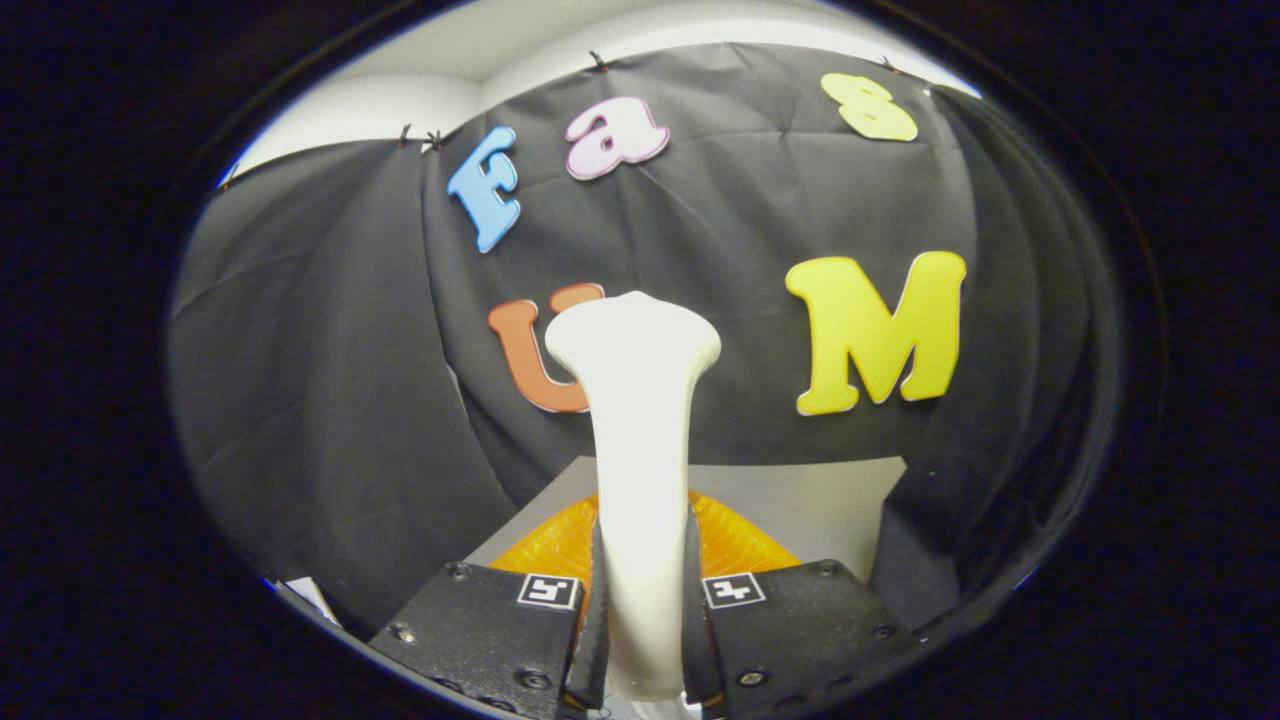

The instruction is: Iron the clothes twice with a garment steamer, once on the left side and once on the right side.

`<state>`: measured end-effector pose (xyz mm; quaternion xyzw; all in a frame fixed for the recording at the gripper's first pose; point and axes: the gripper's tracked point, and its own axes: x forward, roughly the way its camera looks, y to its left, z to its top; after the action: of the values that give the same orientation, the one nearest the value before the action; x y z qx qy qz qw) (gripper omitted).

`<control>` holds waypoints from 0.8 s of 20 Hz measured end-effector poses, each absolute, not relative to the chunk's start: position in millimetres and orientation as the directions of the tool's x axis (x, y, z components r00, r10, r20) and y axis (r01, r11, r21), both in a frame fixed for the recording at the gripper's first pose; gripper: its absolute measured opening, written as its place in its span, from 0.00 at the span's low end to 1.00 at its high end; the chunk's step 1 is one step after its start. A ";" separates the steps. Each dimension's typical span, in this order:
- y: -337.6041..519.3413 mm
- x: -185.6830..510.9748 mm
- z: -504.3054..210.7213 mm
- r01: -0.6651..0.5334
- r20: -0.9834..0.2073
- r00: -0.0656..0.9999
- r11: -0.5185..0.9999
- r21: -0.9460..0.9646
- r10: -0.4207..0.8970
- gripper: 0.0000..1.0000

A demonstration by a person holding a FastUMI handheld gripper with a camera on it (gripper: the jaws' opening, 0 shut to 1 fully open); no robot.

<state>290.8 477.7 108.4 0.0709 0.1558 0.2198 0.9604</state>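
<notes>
The garment steamer (640, 450) stands upright between the fingers of the gripper (642, 610), which press on its handle from both sides; its lower end is cut off below them. Behind the steamer, the orange garment (735, 545) is hidden in the middle by the handle and below by the fingers. Left of the steamer, a small pale scrap (305, 595) is too cut off to identify.

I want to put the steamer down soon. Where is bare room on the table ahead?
The gripper is shut on the steamer. Bare table lies right of the steamer, beyond the orange garment, up to the black cloth wall. The garment crowds the space ahead of the fingers.
</notes>
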 end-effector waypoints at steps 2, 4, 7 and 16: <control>451.6 274.3 130.9 -0.378 -0.224 0.878 0.901 0.213 0.422 0.32; 423.8 255.3 150.1 -0.350 -0.181 0.903 0.912 0.214 0.389 0.32; 376.5 226.9 176.6 -0.308 -0.123 0.934 0.929 0.203 0.336 0.32; 222.3 192.4 250.3 -0.100 0.089 0.992 0.979 0.180 0.085 0.32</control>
<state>192.4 222.3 250.3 0.0926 -0.0404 0.0465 0.9938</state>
